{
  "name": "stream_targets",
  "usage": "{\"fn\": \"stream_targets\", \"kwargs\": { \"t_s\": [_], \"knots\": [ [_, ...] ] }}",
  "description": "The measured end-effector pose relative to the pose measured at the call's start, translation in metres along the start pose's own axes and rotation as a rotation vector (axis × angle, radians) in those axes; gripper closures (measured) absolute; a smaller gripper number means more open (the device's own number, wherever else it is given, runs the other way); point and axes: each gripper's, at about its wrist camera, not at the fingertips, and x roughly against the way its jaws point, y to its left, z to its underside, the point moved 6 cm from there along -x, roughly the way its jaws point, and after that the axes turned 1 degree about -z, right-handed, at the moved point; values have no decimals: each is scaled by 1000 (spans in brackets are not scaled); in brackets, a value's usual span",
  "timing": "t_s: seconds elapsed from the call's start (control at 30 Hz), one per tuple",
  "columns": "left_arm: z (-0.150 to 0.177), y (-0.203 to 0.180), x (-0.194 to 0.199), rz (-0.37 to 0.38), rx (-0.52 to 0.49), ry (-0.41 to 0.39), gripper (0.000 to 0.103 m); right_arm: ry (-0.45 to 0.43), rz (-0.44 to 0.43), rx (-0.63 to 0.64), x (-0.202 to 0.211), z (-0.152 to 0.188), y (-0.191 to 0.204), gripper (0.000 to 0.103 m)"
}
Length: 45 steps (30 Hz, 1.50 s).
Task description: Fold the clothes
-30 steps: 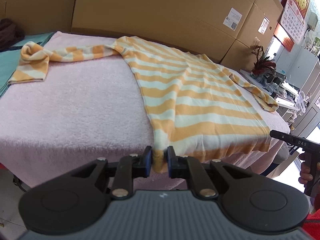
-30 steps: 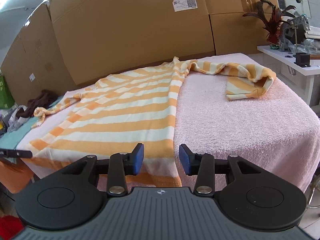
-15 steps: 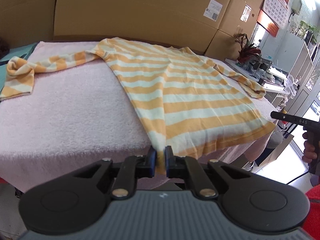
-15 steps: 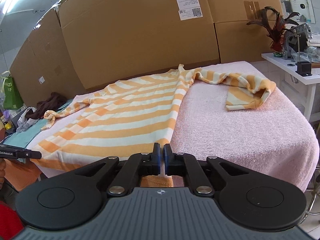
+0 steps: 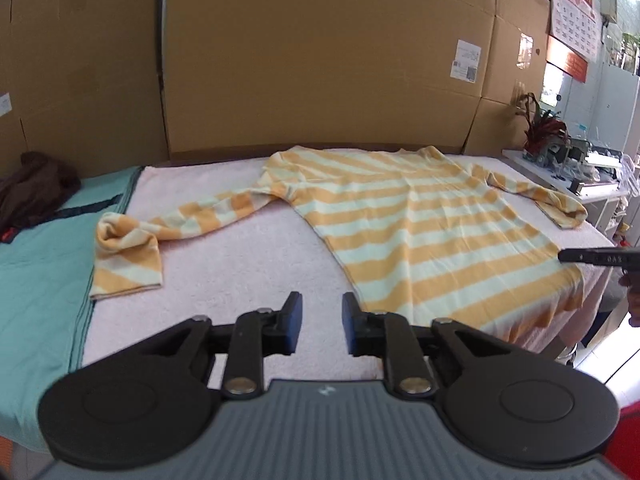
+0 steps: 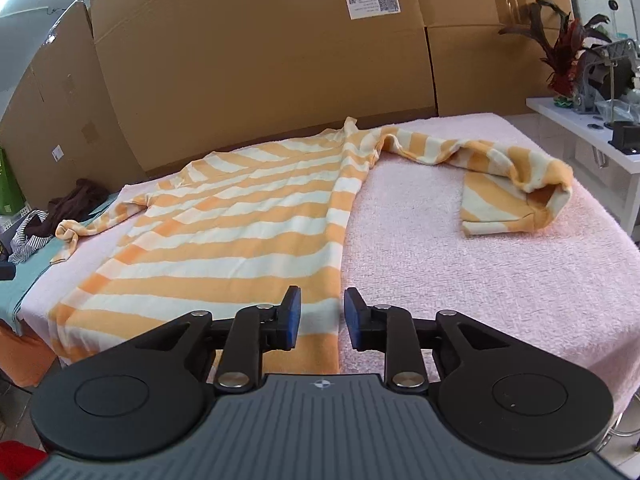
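Grippers are hovering side by side over the near edge of a pink-towelled table (image 5: 224,264), both tilting downward toward it. On the left, the left gripper (image 5: 318,322) is hanging just off the bottom left corner of the striped shirt (image 5: 420,240), its blue-padded jaws standing partly apart with only pink towel showing in the gap; they have just been opening, and nothing is lying between them. Half a second ago those same jaws were pinching the shirt's hem corner, so the cloth has been let go and is now lying flat. The shirt itself is spreading across the table, collar toward the cardboard boxes (image 5: 320,60) at the back, one sleeve trailing left with its cuff crumpled near a teal cloth (image 5: 40,280), the other sleeve reaching right toward the table's far side. At the right margin of the left view, the black tip of the other tool and a bit of the person's hand (image 5: 632,292) are showing. Further right, the right gripper (image 6: 320,318) is sitting over the shirt's bottom right corner, jaws likewise partly apart after just opening; the hem's side edge is running through the gap beneath them, yet the pads are not pressing on it. Earlier these jaws were closed tight at that hem.
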Motion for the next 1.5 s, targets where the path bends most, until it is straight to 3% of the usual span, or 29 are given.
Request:
{"fn": "stream_targets", "kwargs": {
  "t_s": [0.07, 0.1, 0.13, 0.23, 0.33, 0.47, 0.53, 0.57, 0.63, 0.73, 0.8, 0.9, 0.97, 1.03, 1.1, 1.13, 1.23, 1.33, 1.4, 1.43, 1.47, 1.5],
  "knots": [
    [-4, -3, -25, -22, 24, 15, 68, -10, 7, 41, 0, 2, 4, 67],
    [-6, -4, -38, -34, 39, 22, 69, -12, 25, 68, -1, 3, 6, 76],
    [-9, -4, -48, -40, 53, 34, 72, -11, 39, 95, -1, 4, 8, 98],
    [-18, -4, -76, -66, 81, 66, 73, -15, 34, 82, 7, 3, 2, 98],
    [-33, -10, -92, -67, 42, 55, 72, -20, 58, 70, 18, 2, -8, 99],
    [-61, -21, -119, -64, -24, 21, 63, -20, 106, 97, 12, -5, -8, 96],
    [-74, -23, -136, -62, -38, 16, 63, -78, 99, 62, 13, -22, -8, 79],
    [-79, -24, -146, -63, -36, 15, 62, -101, 73, 34, 11, -32, -7, 76],
    [-87, -26, -168, -70, -33, 17, 62, -98, -1, -15, -4, -51, -1, 76],
    [-82, -27, -197, -121, -46, 63, 65, -34, 1, -9, -47, -69, 18, 76],
    [-77, -21, -202, -160, -64, 62, 62, 14, 15, 44, -76, -75, 31, 76],
    [-71, -7, -204, -229, -91, 32, 47, 62, 14, 106, -108, -81, 38, 78],
    [-68, 5, -204, -263, -104, 14, 36, 102, 74, 98, -123, -80, 24, 79],
    [-69, 17, -203, -240, -81, 23, 36, 100, 161, 94, -125, -83, 3, 93],
    [-77, 19, -202, -207, -63, 36, 45, 86, 214, 85, -124, -89, -12, 92],
    [-83, 17, -202, -191, -58, 32, 53, 79, 186, 75, -126, -93, -7, 87],
    [-103, 3, -212, -165, -58, -18, 49, 55, 102, 43, -132, -106, 7, 85],
    [-102, 2, -236, -216, -86, 6, 50, 93, 47, 36, -163, -109, 22, 80],
    [-97, 8, -248, -265, -100, 22, 47, 103, 123, 39, -179, -108, 9, 81],
    [-95, 10, -247, -282, -105, 2, 39, 88, 167, 44, -178, -109, -3, 87],
    [-94, 12, -246, -284, -98, -2, 38, 74, 211, 49, -177, -110, -16, 91],
    [-94, 13, -244, -275, -84, -4, 39, 61, 252, 41, -171, -111, -27, 103]
  ]
}}
